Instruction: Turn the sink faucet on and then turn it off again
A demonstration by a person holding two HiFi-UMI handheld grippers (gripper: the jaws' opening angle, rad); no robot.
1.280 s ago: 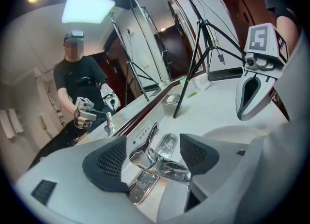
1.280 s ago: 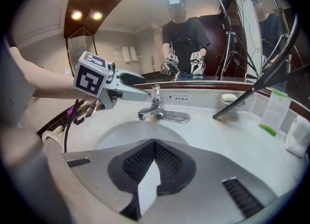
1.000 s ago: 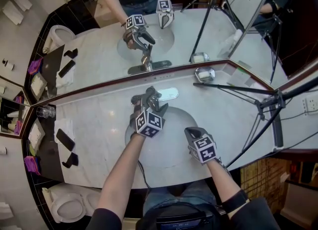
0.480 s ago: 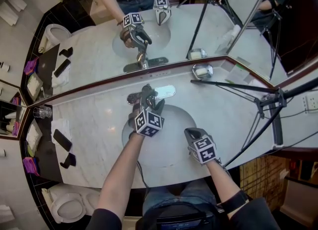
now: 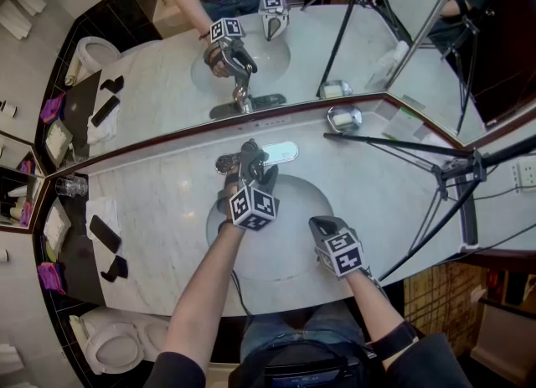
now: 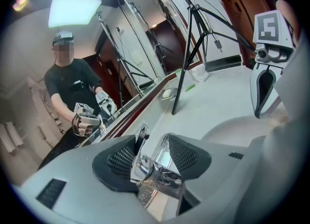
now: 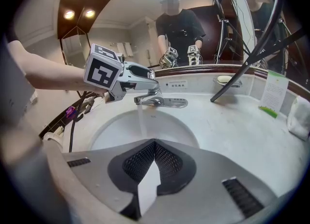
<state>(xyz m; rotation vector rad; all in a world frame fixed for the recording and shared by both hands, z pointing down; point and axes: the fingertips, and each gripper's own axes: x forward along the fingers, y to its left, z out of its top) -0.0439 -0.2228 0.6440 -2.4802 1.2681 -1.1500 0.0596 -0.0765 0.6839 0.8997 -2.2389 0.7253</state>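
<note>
The chrome faucet stands at the back of the oval sink basin. In the right gripper view a thin stream of water runs from the faucet into the basin. My left gripper reaches over the basin and has just been closing; its pads now sit against both sides of the faucet handle, which fills the gap of the left gripper. My right gripper hovers over the basin's front right, shut and holding nothing, its pads together.
A black tripod stands on the marble counter to the right, one leg lying along the mirror. Near it sit a soap dish and a card. A glass and dark items lie at the left.
The left gripper's jaws have drawn in from a wide spread to fit around the faucet handle. Both hands stay where they were.
</note>
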